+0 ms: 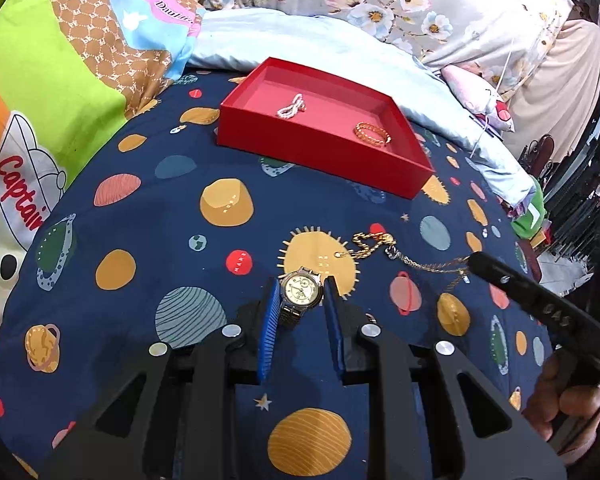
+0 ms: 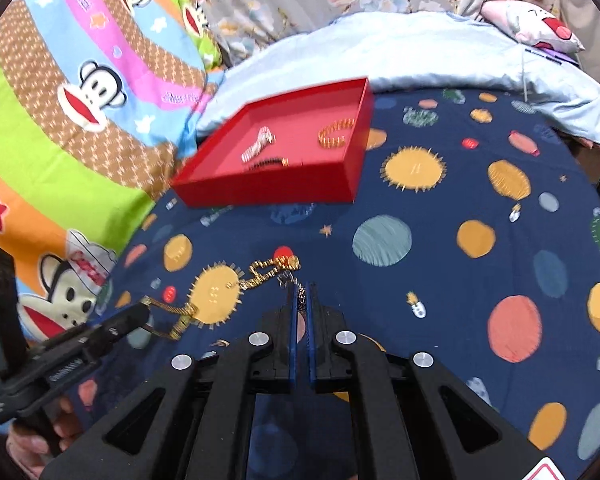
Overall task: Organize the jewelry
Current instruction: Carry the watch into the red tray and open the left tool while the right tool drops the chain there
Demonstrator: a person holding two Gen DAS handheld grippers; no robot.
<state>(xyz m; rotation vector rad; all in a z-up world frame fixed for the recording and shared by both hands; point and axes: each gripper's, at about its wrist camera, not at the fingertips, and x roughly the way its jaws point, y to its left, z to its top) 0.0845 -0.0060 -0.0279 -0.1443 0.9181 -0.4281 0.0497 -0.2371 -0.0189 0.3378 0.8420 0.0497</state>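
With the watch [image 1: 302, 291] pinched in the left claw [image 1: 300, 300] and the chain [image 2: 274, 270] nipped in the right claw [image 2: 301, 300], both short of the tray [image 2: 268, 188], 1 snag could drag the chain loose.

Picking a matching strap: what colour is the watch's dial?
Cream watch dial, silver rim; best in the left wrist view.

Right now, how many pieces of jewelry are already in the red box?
3: a white bracelet in the middle, a gold bangle near the right wall, and a dark bracelet by the front wall of the red box.
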